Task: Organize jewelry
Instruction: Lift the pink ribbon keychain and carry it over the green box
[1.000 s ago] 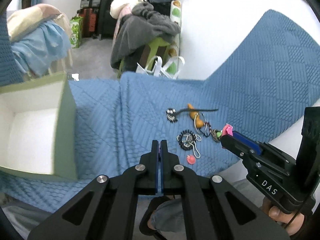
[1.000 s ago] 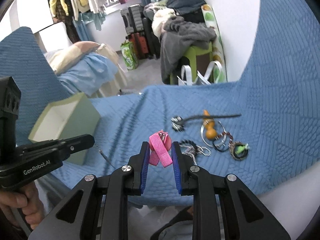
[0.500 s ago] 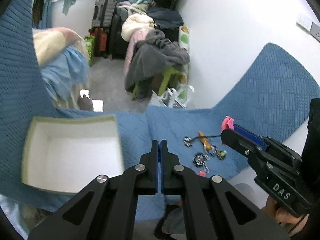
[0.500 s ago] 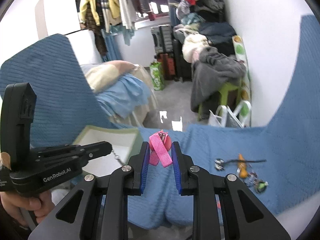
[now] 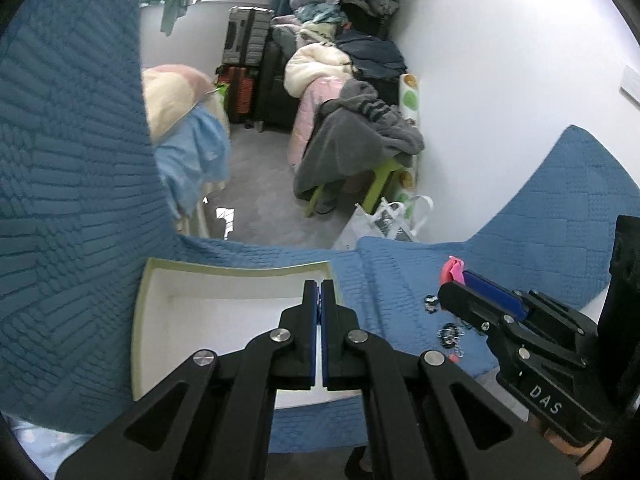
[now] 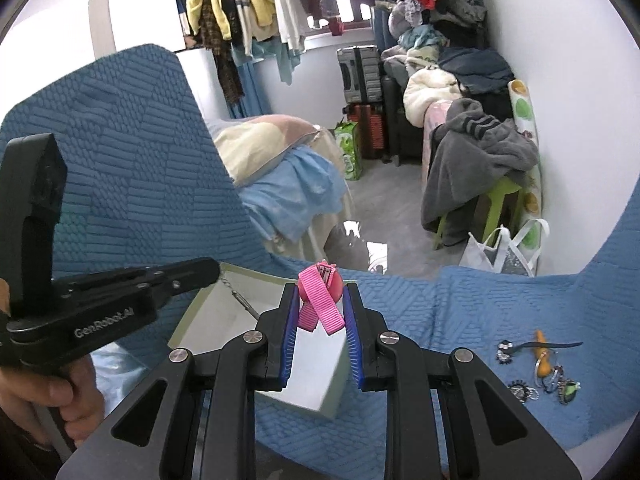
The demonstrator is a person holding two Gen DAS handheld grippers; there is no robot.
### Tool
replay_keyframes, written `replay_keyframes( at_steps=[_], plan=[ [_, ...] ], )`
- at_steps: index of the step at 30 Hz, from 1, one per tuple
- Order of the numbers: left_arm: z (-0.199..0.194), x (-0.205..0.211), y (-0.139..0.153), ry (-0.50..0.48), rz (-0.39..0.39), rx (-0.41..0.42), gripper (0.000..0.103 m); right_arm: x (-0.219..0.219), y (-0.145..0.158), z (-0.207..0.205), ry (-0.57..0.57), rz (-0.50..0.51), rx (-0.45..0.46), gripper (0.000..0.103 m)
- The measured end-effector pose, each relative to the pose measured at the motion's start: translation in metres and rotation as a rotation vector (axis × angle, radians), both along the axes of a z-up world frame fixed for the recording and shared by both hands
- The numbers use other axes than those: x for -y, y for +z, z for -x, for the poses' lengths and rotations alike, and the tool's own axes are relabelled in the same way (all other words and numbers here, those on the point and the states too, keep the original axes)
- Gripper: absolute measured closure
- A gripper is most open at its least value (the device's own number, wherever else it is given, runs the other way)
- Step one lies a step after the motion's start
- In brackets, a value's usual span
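A pale green box [image 5: 240,271] with a white inside sits on the blue quilted cover. My left gripper [image 5: 319,286] hovers over it, shut. In the right wrist view a thin silver chain [image 6: 236,295] hangs from the left gripper's tip [image 6: 212,270] into the box [image 6: 256,275]; between the jaws the chain is hidden. My right gripper [image 6: 320,292] is shut on a pink ribbon clip [image 6: 320,304], above the box's near right part. In the left wrist view it [image 5: 452,292] comes in from the right with the clip [image 5: 452,270] at its tip.
Several loose jewellery pieces [image 6: 536,376] lie on the cover to the right of the box, also in the left wrist view [image 5: 448,332]. Beyond the cover's far edge are the floor, a green stool [image 6: 500,200] under grey clothes and a white bag [image 6: 504,252].
Both grippers have risen and moved left, away from the jewellery pile to over the box. The chain and the pink clip stay held.
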State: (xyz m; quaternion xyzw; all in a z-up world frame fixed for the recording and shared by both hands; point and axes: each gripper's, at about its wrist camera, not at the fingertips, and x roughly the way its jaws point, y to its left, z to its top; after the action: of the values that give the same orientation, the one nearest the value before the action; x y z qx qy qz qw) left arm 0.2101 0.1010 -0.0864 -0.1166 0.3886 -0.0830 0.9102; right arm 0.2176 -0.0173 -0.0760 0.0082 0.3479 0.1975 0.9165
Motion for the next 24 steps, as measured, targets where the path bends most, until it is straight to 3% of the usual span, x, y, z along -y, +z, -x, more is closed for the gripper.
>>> replay_keyframes(
  at_steps=[4,11,20,24],
  plan=[
    [-0.003,-0.020,-0.020,0.015,0.011,-0.034,0.103,-0.014,-0.030,-0.012,0.013,-0.019,-0.082,0.083],
    [-0.013,-0.042,-0.071,0.039,0.046,-0.141,0.103,-0.037,-0.088,-0.026,0.046,0.047,-0.225,0.083],
    [-0.022,-0.054,-0.116,0.031,0.070,-0.239,0.103,-0.054,-0.121,-0.034,0.076,0.105,-0.320,0.082],
    [-0.022,-0.057,-0.127,0.026,0.046,-0.256,0.103,-0.055,-0.132,-0.033,0.076,0.116,-0.331,0.082]
  ],
)
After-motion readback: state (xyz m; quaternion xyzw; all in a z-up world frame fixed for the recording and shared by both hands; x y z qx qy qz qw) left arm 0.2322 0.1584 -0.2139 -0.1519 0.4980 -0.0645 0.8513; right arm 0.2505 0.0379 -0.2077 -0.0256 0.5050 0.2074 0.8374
